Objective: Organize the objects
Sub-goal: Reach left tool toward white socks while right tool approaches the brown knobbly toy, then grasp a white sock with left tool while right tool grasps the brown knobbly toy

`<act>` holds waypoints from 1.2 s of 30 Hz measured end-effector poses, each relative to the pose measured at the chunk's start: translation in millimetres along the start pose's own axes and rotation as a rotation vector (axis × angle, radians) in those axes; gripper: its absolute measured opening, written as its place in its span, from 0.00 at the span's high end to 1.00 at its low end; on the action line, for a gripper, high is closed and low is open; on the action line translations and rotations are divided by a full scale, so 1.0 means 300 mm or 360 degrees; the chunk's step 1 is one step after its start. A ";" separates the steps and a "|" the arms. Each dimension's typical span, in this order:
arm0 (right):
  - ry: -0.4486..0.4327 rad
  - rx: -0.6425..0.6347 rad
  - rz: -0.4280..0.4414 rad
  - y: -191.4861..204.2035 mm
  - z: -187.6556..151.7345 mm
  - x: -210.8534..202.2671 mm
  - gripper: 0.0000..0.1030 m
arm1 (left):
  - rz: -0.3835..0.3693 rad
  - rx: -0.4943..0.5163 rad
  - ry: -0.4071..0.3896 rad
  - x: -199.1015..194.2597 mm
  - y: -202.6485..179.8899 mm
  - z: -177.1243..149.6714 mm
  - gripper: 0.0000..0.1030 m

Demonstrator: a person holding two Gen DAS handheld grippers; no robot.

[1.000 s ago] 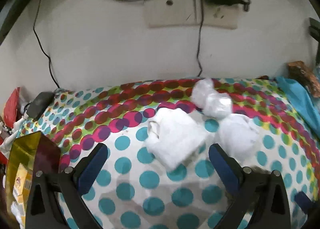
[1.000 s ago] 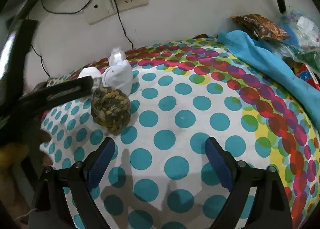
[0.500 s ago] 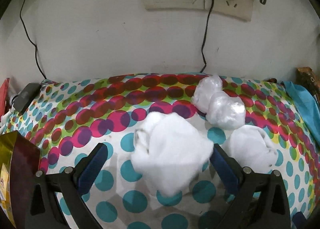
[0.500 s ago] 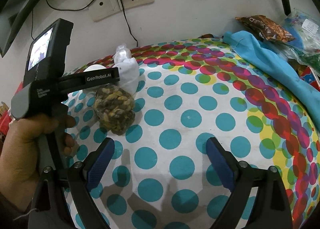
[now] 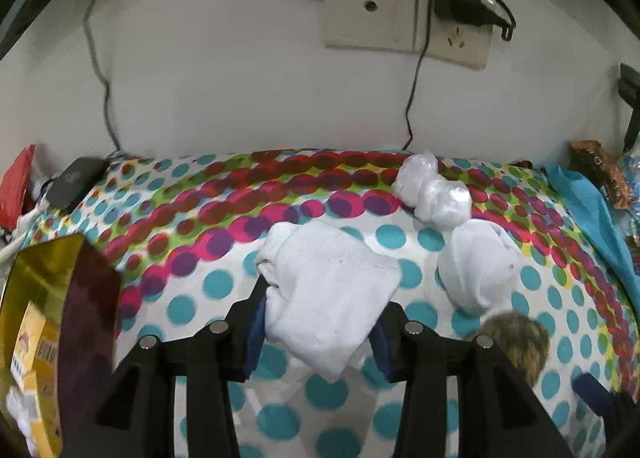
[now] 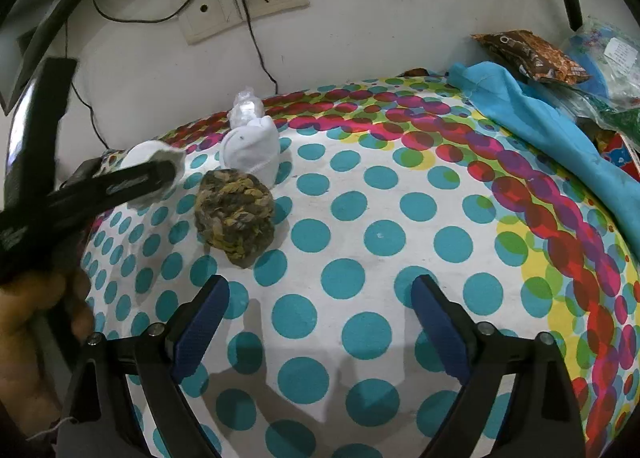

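Left wrist view shows the left gripper [image 5: 318, 328] in the lower middle of the frame, its 2 blue pads [image 5: 255, 332] pressed against the sides of a folded white cloth [image 5: 330, 292]. The jaws have just been closing, and the cloth sits between them, pinched at its lower half while its upper part spreads toward the frame's centre. Right of it, on the dotted bedsheet [image 5: 200, 242], lies a white rolled bundle [image 5: 478, 272], and above that a clear plastic bag [image 5: 434, 194] near the wall. A brown woven ball [image 5: 516, 338] shows at the lower right, partly behind the gripper's frame. A yellow box [image 5: 40, 334] stands at the left edge.

Right wrist view has the right gripper [image 6: 320, 322] at the bottom centre with its fingers spread wide and nothing between them, only the sheet. The brown ball sits left of centre in that frame, touching the white bundle behind it. The left gripper crosses the left side, held by a hand [image 6: 38, 322], with the white cloth at its tip. A blue cloth [image 6: 548, 130] lies at the upper right.
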State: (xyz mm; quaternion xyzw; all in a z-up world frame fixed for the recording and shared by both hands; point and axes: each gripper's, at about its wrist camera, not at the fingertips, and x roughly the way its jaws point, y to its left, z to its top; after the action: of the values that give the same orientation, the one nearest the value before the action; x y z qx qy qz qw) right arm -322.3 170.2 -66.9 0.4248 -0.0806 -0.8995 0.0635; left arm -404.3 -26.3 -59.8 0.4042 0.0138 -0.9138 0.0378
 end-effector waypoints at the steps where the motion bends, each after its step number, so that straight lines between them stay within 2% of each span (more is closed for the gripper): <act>1: -0.0007 -0.0006 0.0012 0.006 0.001 -0.002 0.18 | -0.0006 -0.0010 0.0003 -0.015 0.012 -0.012 0.57; 5: -0.0042 -0.0064 0.0040 0.042 0.009 -0.003 0.24 | -0.0005 -0.0035 -0.0006 -0.069 0.053 -0.056 0.57; 11: -0.0128 -0.0192 0.0034 0.129 0.027 -0.003 0.25 | 0.0041 0.0000 -0.0070 -0.156 0.097 -0.100 0.57; 12: -0.0142 -0.0215 0.0035 0.147 0.033 0.001 0.28 | 0.0047 0.0000 -0.0075 -0.169 0.104 -0.105 0.57; 15: -0.0135 -0.0266 0.0039 0.187 0.055 0.024 0.44 | 0.0054 0.0011 -0.0091 -0.200 0.113 -0.117 0.57; 17: -0.0113 -0.0273 0.0031 0.202 0.074 0.050 0.47 | 0.0059 0.0022 -0.0105 -0.219 0.118 -0.124 0.57; 19: -0.0108 -0.0275 0.0001 0.208 0.090 0.069 0.57 | 0.0063 0.0029 -0.0116 -0.237 0.124 -0.131 0.57; 25: -0.0095 -0.0305 0.0044 0.214 0.100 0.077 0.60 | 0.0055 -0.0007 -0.0132 -0.279 0.152 -0.148 0.57; 30: -0.0210 -0.0274 0.0081 0.198 0.066 0.010 0.60 | 0.0053 -0.0029 -0.0171 -0.344 0.180 -0.159 0.57; 36: -0.0195 -0.0276 0.0130 0.204 0.031 -0.029 0.60 | 0.0084 -0.0090 -0.0192 -0.424 0.241 -0.196 0.57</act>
State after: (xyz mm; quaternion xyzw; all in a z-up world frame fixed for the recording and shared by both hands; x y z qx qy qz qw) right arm -321.3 112.7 -42.2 0.3584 -0.0234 -0.9239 0.1317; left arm -269.8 -87.5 -4.8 0.3474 0.0268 -0.9344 0.0741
